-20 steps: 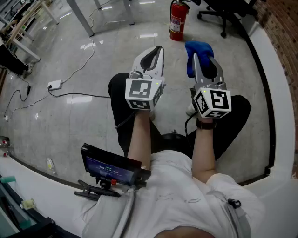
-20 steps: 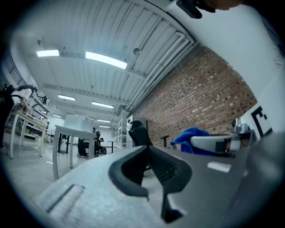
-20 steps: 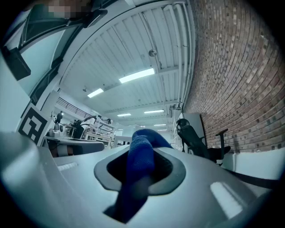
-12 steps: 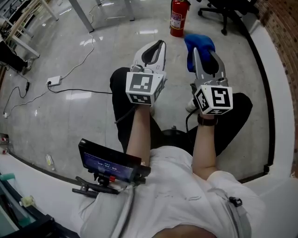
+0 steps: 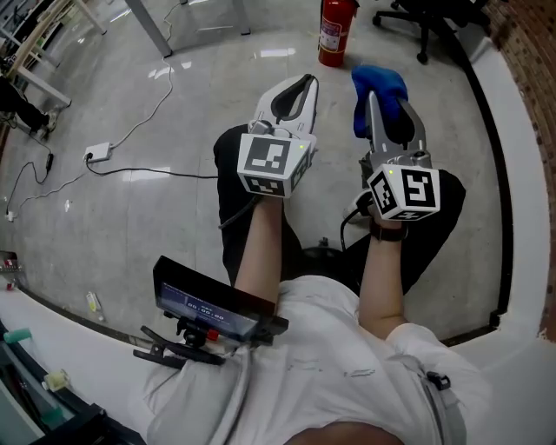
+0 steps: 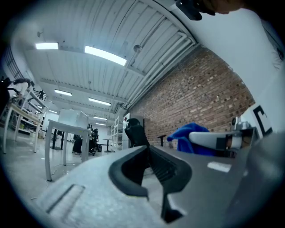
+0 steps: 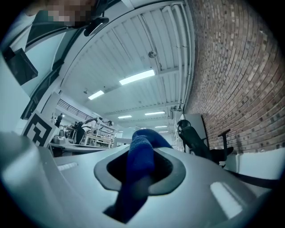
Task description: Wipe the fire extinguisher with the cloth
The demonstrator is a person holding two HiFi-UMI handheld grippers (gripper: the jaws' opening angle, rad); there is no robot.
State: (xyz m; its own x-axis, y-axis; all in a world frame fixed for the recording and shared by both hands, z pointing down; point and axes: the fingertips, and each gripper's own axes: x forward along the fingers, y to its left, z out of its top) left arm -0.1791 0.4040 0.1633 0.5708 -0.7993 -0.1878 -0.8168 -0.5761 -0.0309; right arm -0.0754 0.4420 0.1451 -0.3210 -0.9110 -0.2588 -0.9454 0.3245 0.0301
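The red fire extinguisher point(image 5: 336, 33) stands upright on the shiny floor point(image 5: 156, 113), at the top of the head view and well apart from both grippers. The blue cloth point(image 5: 379, 83) hangs bunched at the tip of the right gripper point(image 5: 375, 101), whose jaws are closed on it. The left gripper point(image 5: 301, 87), just beside it, has its jaws closed tip to tip with nothing between them.

Both forearms reach straight forward from the seated person's body, roughly parallel, over dark-trousered knees, with the marker cubes facing up. A black office chair point(image 5: 427, 19) stands to the right of the extinguisher.

The right gripper view shows what the head view cannot: the cloth point(image 7: 140, 156) runs as a thick fold through the gap between the jaws and sticks out past the tips. The left gripper view shows its jaw tips meeting, and the cloth point(image 6: 189, 136) beside it on the other gripper, with a brick wall point(image 6: 209, 95) behind. Neither gripper view shows the extinguisher.
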